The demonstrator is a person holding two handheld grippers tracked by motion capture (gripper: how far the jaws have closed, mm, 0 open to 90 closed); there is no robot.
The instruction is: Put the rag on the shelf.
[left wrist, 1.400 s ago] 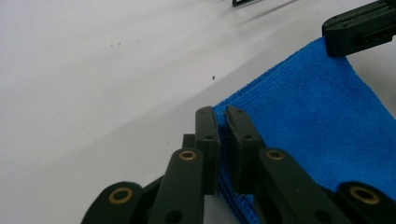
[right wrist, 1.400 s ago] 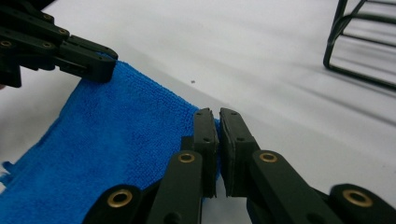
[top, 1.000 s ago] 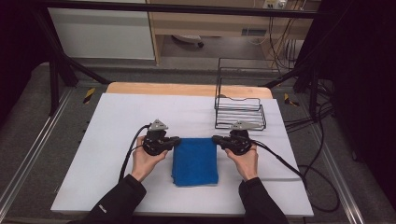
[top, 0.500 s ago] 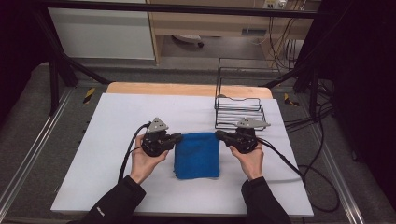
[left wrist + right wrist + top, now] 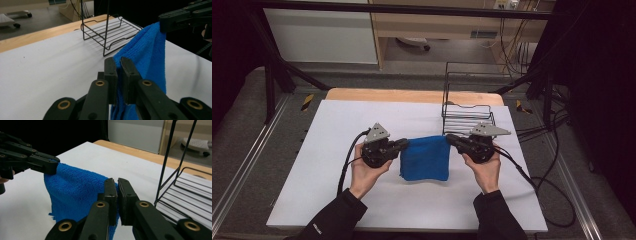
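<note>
Table left: white table top point(image 5: 312, 165) lies bare out to its left edge, beside the left gripper.
Left gripper point(image 5: 403, 144): jaws clamped tight on the blue cloth's left top corner.
Blue cloth point(image 5: 426, 159): hangs between both grippers over mid-table, top edge running left to right, folds drooping toward the person.
Right gripper point(image 5: 451, 139): jaws pinched on the right top corner.
Wire rack point(image 5: 467, 112): just behind the right gripper.

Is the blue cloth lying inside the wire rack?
No, the blue cloth hangs over the white table between the left gripper and right gripper, beside the wire rack.
</note>
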